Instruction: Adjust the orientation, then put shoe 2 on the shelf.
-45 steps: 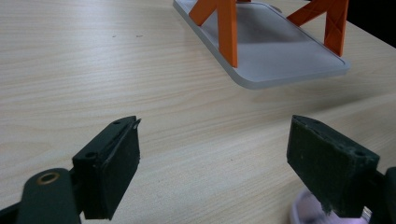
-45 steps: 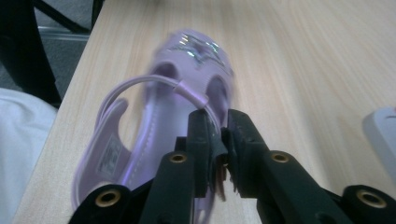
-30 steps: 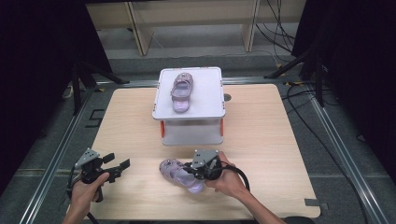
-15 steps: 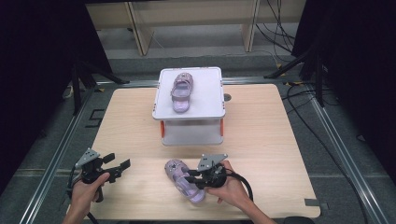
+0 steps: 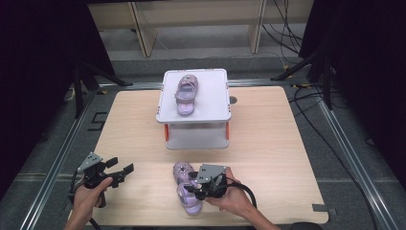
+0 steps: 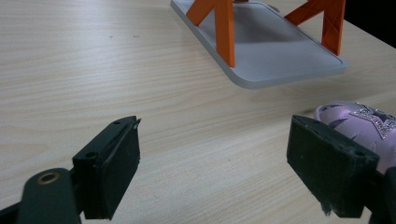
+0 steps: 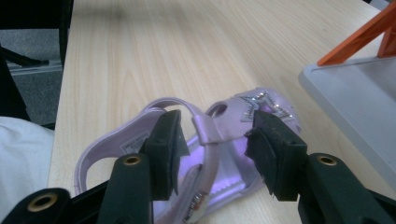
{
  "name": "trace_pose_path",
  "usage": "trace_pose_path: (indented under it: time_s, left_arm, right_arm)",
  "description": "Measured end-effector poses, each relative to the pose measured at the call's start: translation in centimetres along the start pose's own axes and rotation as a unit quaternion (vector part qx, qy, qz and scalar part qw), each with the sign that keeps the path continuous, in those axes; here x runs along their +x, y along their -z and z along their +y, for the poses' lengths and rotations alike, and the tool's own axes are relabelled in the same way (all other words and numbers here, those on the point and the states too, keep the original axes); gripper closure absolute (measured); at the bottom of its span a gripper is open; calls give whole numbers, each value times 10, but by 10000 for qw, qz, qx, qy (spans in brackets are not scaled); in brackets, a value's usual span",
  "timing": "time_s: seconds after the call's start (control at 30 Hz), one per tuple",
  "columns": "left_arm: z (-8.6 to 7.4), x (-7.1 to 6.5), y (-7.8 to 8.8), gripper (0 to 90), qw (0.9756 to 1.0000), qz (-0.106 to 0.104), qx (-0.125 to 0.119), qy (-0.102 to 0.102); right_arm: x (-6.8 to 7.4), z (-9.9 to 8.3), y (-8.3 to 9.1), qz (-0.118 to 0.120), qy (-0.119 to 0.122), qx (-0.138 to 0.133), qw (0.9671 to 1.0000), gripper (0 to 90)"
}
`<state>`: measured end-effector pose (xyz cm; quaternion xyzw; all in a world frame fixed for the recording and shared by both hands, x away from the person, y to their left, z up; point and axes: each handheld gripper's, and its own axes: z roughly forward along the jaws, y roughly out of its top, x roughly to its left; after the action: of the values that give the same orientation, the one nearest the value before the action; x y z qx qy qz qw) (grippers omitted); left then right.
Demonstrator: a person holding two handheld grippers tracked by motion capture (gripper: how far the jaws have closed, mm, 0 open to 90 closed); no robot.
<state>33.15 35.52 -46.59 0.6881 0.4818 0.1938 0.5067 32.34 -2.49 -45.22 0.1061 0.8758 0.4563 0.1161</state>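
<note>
On table (image 5: 268, 139) in high view: lilac sandal (image 5: 187, 190) lies flat near front edge, before white stand (image 5: 194, 98) carrying second sandal (image 5: 185, 94). Right gripper (image 5: 194, 187) over near sandal, hiding its middle; left gripper (image 5: 125, 171) well apart at left, bare wood around.

Left gripper view: jaws wide, nothing between; sandal toe (image 6: 359, 121) partly hidden behind one jaw; stand base (image 6: 280, 51) ahead, cut off at top.

Right gripper view: jaws just been opening, pads clear of sandal strap (image 7: 205, 128) between them; glitter star on toe.
</note>
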Motion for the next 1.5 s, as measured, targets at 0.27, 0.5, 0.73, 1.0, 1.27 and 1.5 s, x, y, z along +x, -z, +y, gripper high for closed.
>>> trace_pose_path:
  time_s: [0.27, 0.5, 0.73, 1.0, 1.27, 1.5]
  left_arm:
    - [0, -1, 1, 166, 9999, 46, 33, 95]
    - [0, 0, -1, 166, 10000, 23, 34, 22]
    - [0, 1, -1, 166, 10000, -1, 12, -18]
    - [-1, -1, -1, 166, 10000, 46, 46, 66]
    - [1, 0, 1, 166, 9999, 70, 91, -30]
    - [1, 1, 0, 166, 9999, 10, 29, -134]
  right_arm:
    - [7, 4, -9, -122, 106, 118, 9998, 535]
    - [13, 5, -16, -270, 169, 196, 9993, 573]
    - [14, 4, -18, -381, 246, 211, 9987, 641]
    - [12, 3, -17, -381, 252, 154, 9988, 699]
    - [5, 7, -6, -352, 166, -18, 9992, 826]
    - [-3, 12, 10, -204, -11, -243, 9995, 839]
